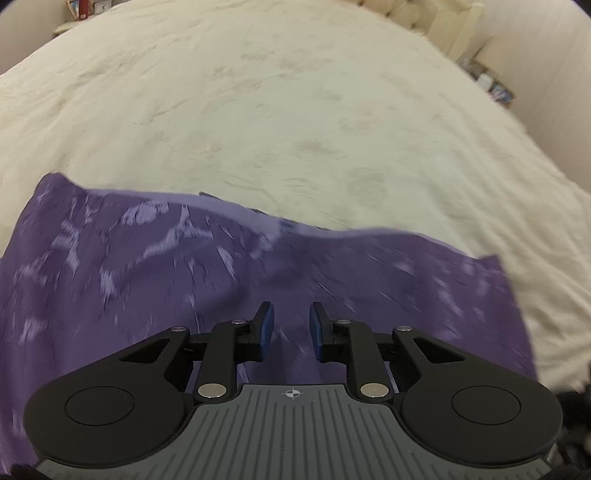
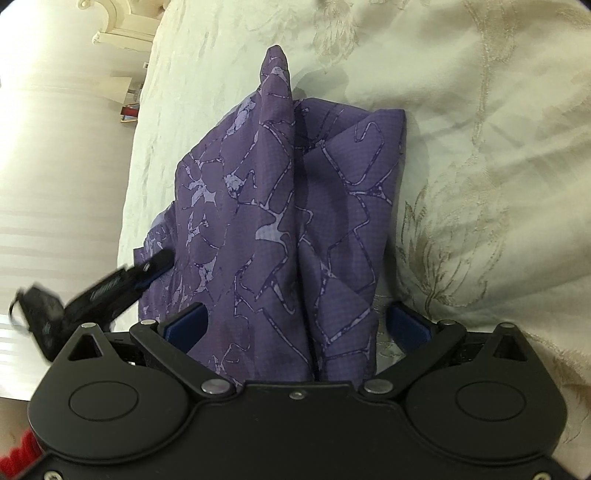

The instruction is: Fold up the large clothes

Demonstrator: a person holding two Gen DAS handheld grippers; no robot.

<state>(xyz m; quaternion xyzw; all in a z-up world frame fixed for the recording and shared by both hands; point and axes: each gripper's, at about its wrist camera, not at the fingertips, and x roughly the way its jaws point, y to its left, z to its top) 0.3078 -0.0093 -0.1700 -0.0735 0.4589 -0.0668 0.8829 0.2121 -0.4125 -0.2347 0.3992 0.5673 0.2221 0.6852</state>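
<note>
A purple patterned garment [image 1: 147, 258] lies on the cream bedspread [image 1: 258, 110], blurred in the left wrist view. My left gripper [image 1: 291, 330] is open, its blue pads a small gap apart just above the cloth, holding nothing. In the right wrist view the same garment [image 2: 280, 206] is bunched in folds, rising to a peak. My right gripper [image 2: 295, 325] is wide open, with the cloth heaped between its blue pads [image 2: 188, 323] and over the gripper body. The left gripper [image 2: 122, 280] shows at the cloth's left edge.
The bedspread [image 2: 480, 147] has a pale floral pattern and fills most of both views. A cream headboard [image 1: 436, 18] and cluttered shelves [image 1: 495, 88] stand at the far right. The bed's edge [image 2: 136, 147] runs down the left, beside the white wall.
</note>
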